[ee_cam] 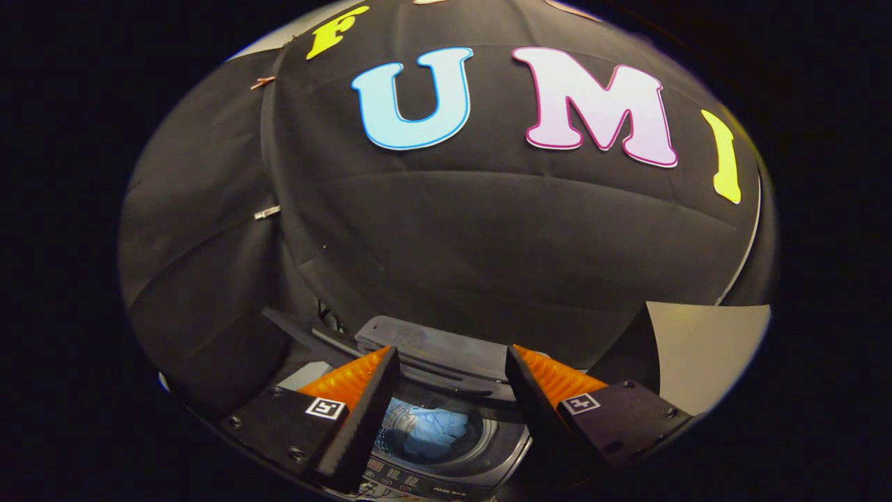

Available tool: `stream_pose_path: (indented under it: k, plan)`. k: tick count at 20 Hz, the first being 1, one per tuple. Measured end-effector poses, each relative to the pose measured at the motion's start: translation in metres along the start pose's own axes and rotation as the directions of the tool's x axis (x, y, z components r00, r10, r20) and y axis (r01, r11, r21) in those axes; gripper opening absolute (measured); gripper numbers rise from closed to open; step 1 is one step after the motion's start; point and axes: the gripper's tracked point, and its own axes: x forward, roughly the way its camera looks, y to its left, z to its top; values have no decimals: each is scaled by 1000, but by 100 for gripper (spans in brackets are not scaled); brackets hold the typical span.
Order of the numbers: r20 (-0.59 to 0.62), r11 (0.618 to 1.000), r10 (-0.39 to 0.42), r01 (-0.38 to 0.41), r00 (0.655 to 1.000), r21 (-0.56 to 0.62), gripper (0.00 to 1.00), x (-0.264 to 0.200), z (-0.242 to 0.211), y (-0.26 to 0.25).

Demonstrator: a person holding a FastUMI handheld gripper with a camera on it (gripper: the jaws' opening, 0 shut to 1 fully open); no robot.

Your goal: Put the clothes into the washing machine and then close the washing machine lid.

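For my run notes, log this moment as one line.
gripper: open, empty, above washing machine | blue clothes: inside drum | lid: up, not closed | next: likely close lid

Below my claw (pixel 453 359) sits the washing machine (pixel 446 457), a grey top-loader seen from above, its round drum open to me. A heap of light blue clothes (pixel 435 429) lies crumpled inside the drum, between my two spread fingers, which touch nothing. The dark lid (pixel 432 348) stands raised behind the opening. The control panel runs along the near edge.
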Motion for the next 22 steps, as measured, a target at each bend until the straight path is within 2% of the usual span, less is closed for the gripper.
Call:
stream_pose_path:
  k: [4, 7, 12, 16, 20, 22]
  plan:
    - [-54, 998, 54, -54, 997, -9, 96, -9, -22, 14]
    - [-58, 998, 54, -56, 997, -27, 96, -10, -28, 12]
    - [-82, 996, 84, -81, 993, 44, 96, -6, -33, 9]
    - [-86, 995, 98, -96, 991, 37, 96, -5, -35, 11]
    - [-135, 990, 139, -134, 981, 42, 97, -9, -57, 22]
    - [-118, 992, 126, -124, 985, 27, 97, -12, -55, 19]
